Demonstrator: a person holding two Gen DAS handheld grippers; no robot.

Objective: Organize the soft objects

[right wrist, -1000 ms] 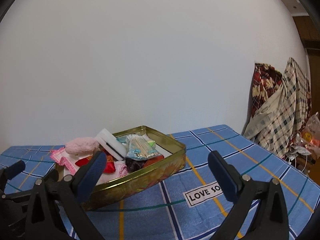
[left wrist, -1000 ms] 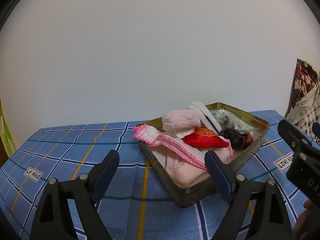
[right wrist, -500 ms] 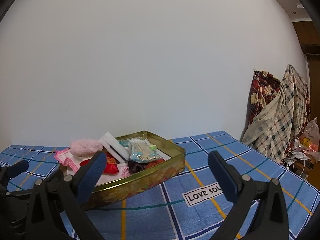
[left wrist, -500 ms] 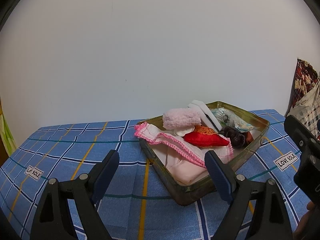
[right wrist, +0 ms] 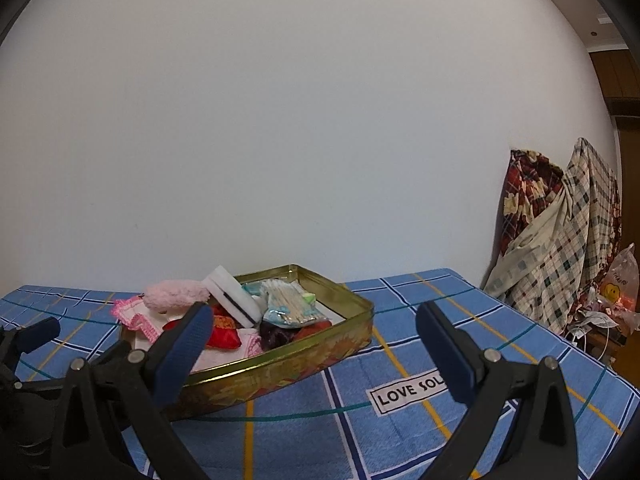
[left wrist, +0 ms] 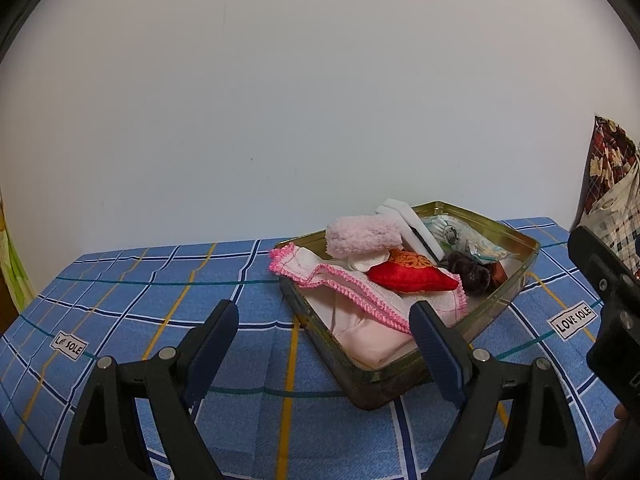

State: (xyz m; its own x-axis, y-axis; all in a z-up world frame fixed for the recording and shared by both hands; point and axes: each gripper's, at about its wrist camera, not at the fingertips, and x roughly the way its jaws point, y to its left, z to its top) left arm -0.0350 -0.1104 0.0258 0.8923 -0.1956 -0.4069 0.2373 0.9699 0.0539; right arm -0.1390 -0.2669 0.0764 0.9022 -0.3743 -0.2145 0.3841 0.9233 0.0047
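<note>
Here the gold tin (left wrist: 516, 276) sits on the blue checked tablecloth (left wrist: 160, 292), and everything soft is heaped inside it. At the tin's left end a pink-edged cloth (left wrist: 344, 284) hangs over the rim, with a fluffy pink roll (left wrist: 362, 232) above it; further right lie a red cushion (left wrist: 412, 278), a white sponge (left wrist: 416, 228) and a dark item too murky to identify. Labels on the tablecloth read "LOVE SOLE" (left wrist: 573, 319). The left gripper (left wrist: 324, 344) and right gripper (right wrist: 314, 344) both hover before the tin, jaws spread wide, holding nothing. The tin's floor is mostly hidden.
</note>
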